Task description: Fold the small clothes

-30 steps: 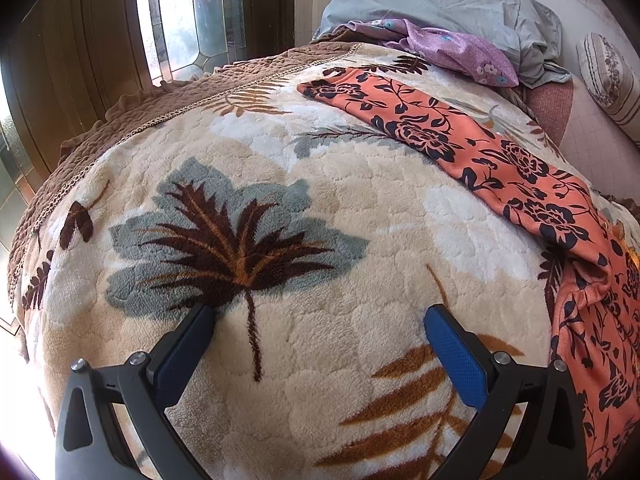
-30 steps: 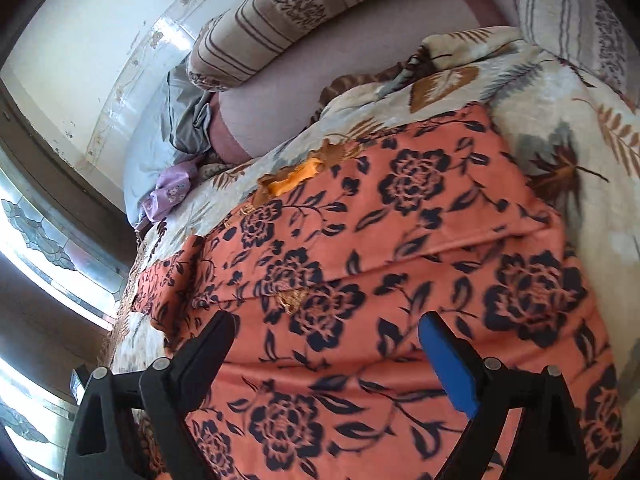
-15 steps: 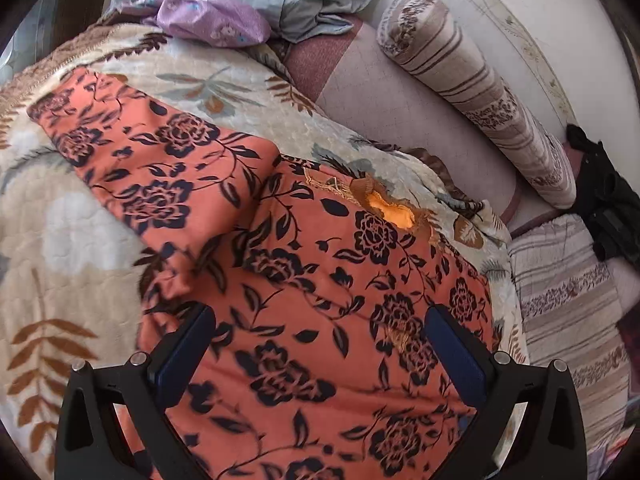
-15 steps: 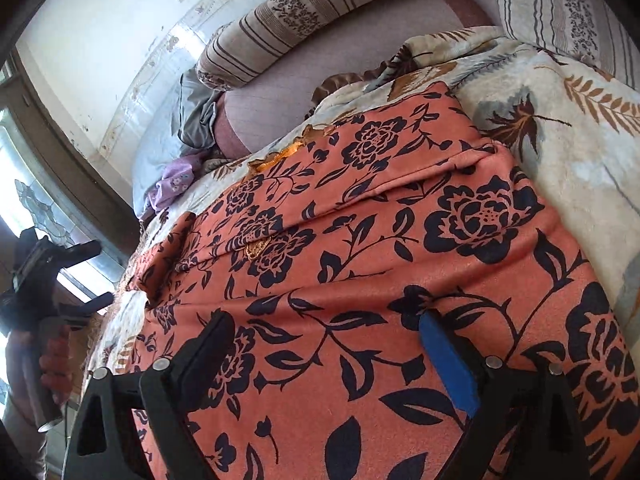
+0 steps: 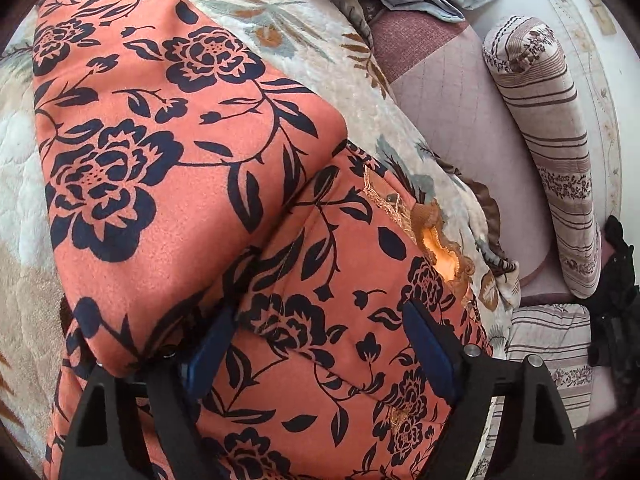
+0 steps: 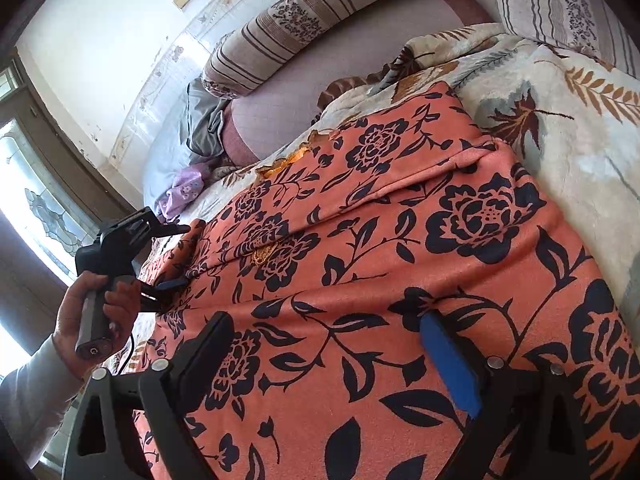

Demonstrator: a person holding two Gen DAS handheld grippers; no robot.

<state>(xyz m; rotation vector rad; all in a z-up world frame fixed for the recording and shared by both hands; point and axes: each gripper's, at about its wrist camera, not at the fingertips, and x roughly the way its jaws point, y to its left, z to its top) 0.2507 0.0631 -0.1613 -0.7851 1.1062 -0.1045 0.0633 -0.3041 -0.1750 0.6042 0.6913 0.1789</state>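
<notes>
Now we're both down on the orange floral garment [image 5: 168, 168] — it's spread over the leaf-print blanket [image 6: 560, 128].
Our left gripper [image 5: 320, 344] has been closing around a fabric ridge, pads not yet pressing; our right gripper [image 6: 340, 356] hovers spread, grasping nothing.

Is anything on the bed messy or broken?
Yes. The orange flowered garment lies bunched, one sleeve folded over its body, with its gold lace collar crumpled at the edge. A purple garment is heaped against the grey pillow. Nothing looks broken.
</notes>
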